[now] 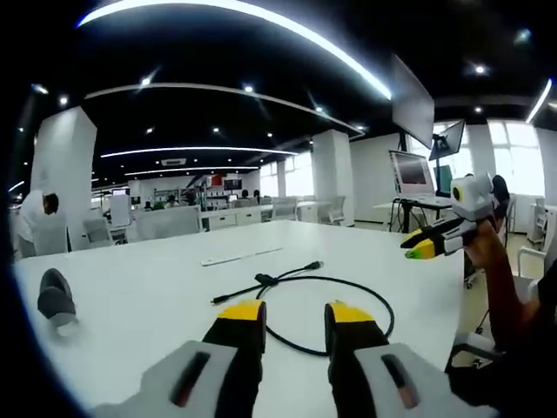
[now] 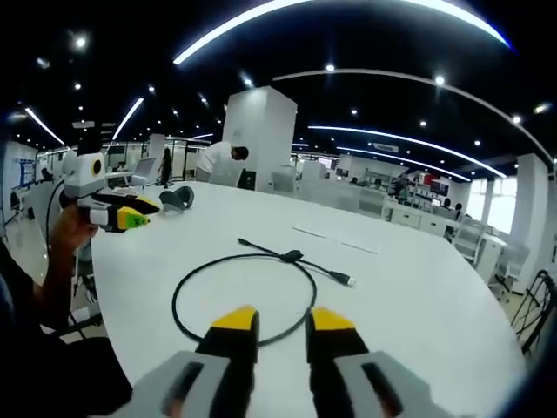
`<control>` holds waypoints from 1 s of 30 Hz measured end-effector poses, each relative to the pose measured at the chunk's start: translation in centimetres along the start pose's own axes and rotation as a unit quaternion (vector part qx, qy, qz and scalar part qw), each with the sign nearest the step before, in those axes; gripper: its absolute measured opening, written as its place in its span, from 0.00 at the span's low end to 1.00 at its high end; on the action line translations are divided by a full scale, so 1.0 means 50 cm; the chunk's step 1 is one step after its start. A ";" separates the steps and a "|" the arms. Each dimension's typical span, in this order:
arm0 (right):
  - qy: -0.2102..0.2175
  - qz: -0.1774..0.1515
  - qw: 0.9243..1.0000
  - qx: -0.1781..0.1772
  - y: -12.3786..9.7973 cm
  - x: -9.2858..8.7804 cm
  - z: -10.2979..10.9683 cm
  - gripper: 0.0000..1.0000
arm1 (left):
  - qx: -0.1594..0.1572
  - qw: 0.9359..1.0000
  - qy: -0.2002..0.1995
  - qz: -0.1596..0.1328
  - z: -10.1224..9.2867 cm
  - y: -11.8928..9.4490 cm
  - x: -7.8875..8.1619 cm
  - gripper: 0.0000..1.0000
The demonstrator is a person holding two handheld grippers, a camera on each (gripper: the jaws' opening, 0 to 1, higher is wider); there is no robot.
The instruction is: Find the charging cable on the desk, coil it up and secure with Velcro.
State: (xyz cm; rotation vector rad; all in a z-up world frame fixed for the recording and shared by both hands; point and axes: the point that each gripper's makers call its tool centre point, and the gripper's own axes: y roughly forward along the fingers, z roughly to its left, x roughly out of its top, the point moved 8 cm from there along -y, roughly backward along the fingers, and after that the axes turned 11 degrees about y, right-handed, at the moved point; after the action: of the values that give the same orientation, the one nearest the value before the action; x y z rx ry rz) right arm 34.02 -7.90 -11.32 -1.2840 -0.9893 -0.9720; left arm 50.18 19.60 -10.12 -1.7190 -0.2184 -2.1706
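Black cable (image 1: 326,309) lies looped mid-tabletop (image 1: 157,287) w/ strap at its crossing; left gripper (image 1: 296,315) & right gripper (image 2: 280,324) both narrowly parted, empty, near edge.

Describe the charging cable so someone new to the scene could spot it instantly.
Start with the big white table in the open office. Near its middle, just ahead of both grippers, lies the charging cable: thin and black, laid in one loose loop, its two ends crossing at a small band and running out straight. The neighbours differ plainly: a flat white strip beyond it, and a grey rounded object near the table's edge.
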 end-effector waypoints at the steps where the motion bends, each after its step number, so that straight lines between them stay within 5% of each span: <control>1: -0.002 -0.001 1.000 -0.001 0.001 0.000 0.000 0.28 | 0.000 1.000 0.001 -0.001 0.000 0.000 0.000 0.29; 7: -0.012 -0.017 1.000 -0.006 0.006 0.004 -0.003 0.38 | -0.004 1.000 0.008 -0.009 -0.002 0.002 0.002 0.32; 18: -0.023 -0.038 0.999 0.000 -0.002 0.013 0.006 0.38 | -0.005 1.000 0.014 -0.005 -0.005 0.001 0.002 0.32; 30: -0.031 -0.019 0.999 0.004 0.008 0.006 0.006 0.37 | -0.005 1.000 0.013 -0.001 -0.005 0.005 -0.002 0.32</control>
State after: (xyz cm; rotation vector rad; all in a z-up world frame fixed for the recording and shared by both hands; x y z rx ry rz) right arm 34.50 -7.61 -11.15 -1.3003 -1.0667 -0.9612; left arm 50.06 19.31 -10.28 -1.6963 -0.2024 -2.1964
